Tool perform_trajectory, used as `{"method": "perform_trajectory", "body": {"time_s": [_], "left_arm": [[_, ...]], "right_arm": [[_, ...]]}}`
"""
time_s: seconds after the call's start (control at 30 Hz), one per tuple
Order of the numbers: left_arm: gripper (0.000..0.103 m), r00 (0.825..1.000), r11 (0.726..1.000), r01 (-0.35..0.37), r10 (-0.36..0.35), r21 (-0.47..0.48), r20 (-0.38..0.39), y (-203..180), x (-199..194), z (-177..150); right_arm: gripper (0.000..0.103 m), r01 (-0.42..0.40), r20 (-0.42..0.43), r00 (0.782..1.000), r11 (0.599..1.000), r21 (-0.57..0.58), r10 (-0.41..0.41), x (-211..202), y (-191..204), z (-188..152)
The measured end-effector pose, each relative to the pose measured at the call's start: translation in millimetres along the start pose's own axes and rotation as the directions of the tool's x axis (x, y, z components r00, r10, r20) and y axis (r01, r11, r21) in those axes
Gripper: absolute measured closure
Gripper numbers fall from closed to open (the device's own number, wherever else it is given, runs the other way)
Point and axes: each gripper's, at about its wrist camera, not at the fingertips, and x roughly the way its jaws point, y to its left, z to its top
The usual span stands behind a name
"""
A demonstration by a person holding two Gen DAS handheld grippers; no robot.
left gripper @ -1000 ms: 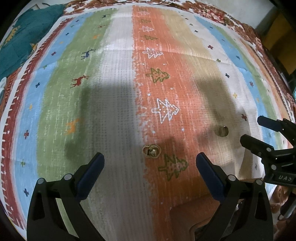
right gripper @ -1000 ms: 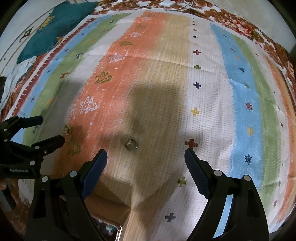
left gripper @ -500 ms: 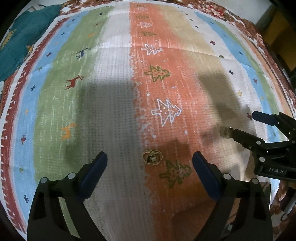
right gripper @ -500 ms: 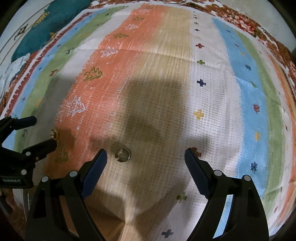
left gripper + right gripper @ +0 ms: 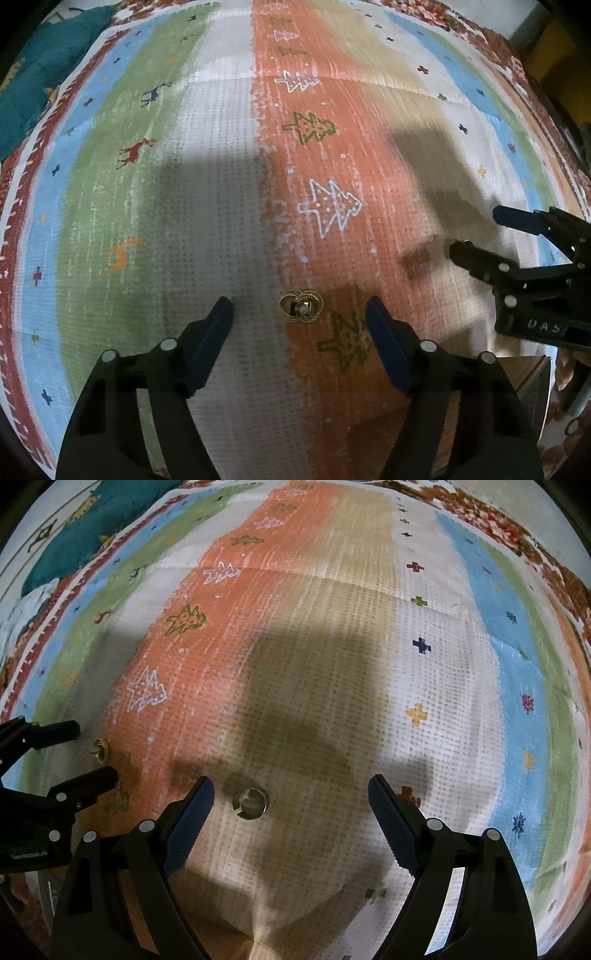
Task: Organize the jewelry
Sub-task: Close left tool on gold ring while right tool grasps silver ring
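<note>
While unclamped, earring (image 5: 301, 307) between left claw (image 5: 299, 314) pads.

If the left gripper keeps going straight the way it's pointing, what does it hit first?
Most likely the gold earring, lying on the striped cloth between the open left gripper's fingers; nothing else looks in the way.

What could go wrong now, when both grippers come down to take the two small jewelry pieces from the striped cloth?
The gold earring lies flat on the soft cloth, so the closing left gripper may pinch fabric or push it away. The silver ring sits nearer one finger of the right gripper, so it may be knocked aside.
</note>
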Motion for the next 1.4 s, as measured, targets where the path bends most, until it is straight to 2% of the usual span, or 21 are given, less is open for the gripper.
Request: {"method": "perform_trajectory", "body": {"time_s": [0.1,0.23,0.43,0.8,0.87,0.93,0.97,1.4], "left_arm": [[0.036,1.000,1.000,-0.007,0.007,0.001,0.004,-1,0,0],[0.051,1.000,1.000,-0.006,0.006,0.003,0.008,-3,1,1],[0.066,1.000,1.000,0.004,-0.004,0.007,0.000,-2,-1,0],[0.080,1.000,1.000,0.002,-0.002,0.007,-0.007,-3,0,-1],[0.081,1.000,1.000,0.004,-0.004,0.007,-0.007,-3,0,-1],[0.081,1.000,1.000,0.005,-0.004,0.009,-0.007,-3,1,-1],[0.089,1.000,1.000,0.006,-0.006,0.010,-0.009,-3,1,-1],[0.091,1.000,0.999,0.023,-0.023,0.022,-0.003,-6,-4,-2]], "right_arm": [[0.038,-0.001,-0.014,1.000,1.000,-0.001,0.001,3,0,-1],[0.050,-0.006,-0.019,1.000,1.000,-0.004,0.006,3,1,-1],[0.062,-0.013,-0.028,1.000,1.000,-0.002,0.013,3,-1,-2],[0.076,-0.019,-0.044,0.999,1.000,-0.010,0.018,3,-2,-3],[0.083,-0.018,-0.046,0.999,1.000,-0.015,0.017,4,1,-2],[0.083,-0.017,-0.046,0.999,1.000,-0.015,0.017,4,1,-3],[0.083,-0.018,-0.046,0.999,1.000,-0.015,0.017,4,1,-3],[0.083,-0.007,-0.039,0.999,0.999,-0.036,0.006,4,9,-2]]}}
